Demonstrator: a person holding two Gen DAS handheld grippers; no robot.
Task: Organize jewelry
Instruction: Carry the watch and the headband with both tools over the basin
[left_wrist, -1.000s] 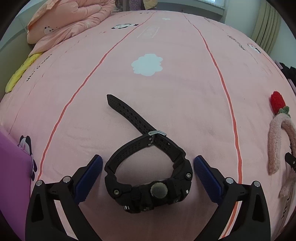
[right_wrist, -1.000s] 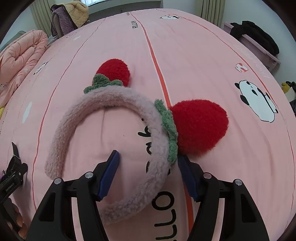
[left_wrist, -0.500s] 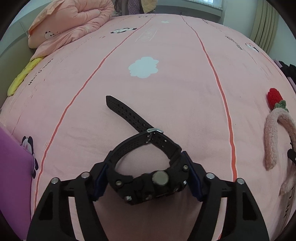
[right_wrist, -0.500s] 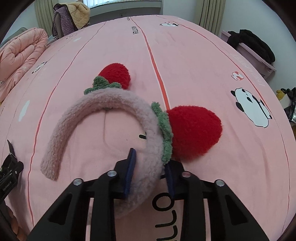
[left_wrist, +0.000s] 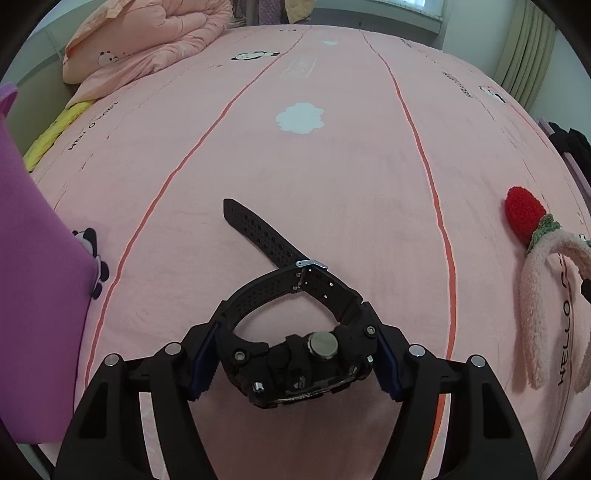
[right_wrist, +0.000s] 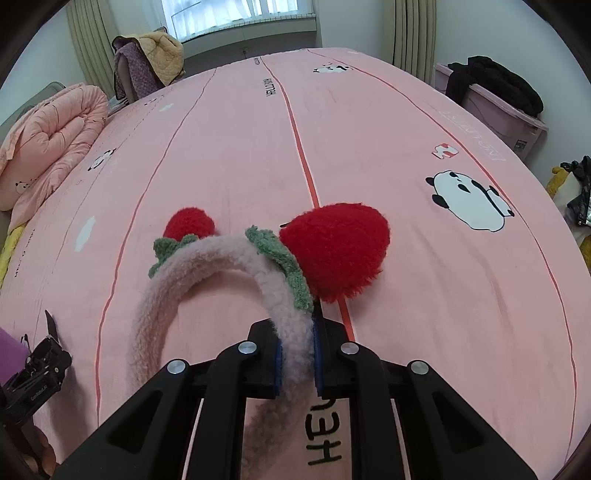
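My left gripper (left_wrist: 295, 354) is shut on a chunky black watch (left_wrist: 295, 358), gripping the case from both sides; its perforated strap trails away over the pink bed. My right gripper (right_wrist: 295, 360) is shut on a fluffy pink headband (right_wrist: 236, 258) with two red strawberry ears (right_wrist: 338, 249), lifted so its arch stands up off the bed. The headband also shows at the right edge of the left wrist view (left_wrist: 532, 306). The left gripper and watch strap tip show at the lower left of the right wrist view (right_wrist: 40, 365).
A purple container wall (left_wrist: 33, 280) stands at the left. A folded pink quilt (left_wrist: 147, 48) lies at the bed's far left. A pink bin with black clothes (right_wrist: 498, 103) stands beyond the bed's right side.
Both grippers closed: the left one on the watch case, the right one on the headband band. The headband has been raised and tilted upright; the watch has lifted slightly.
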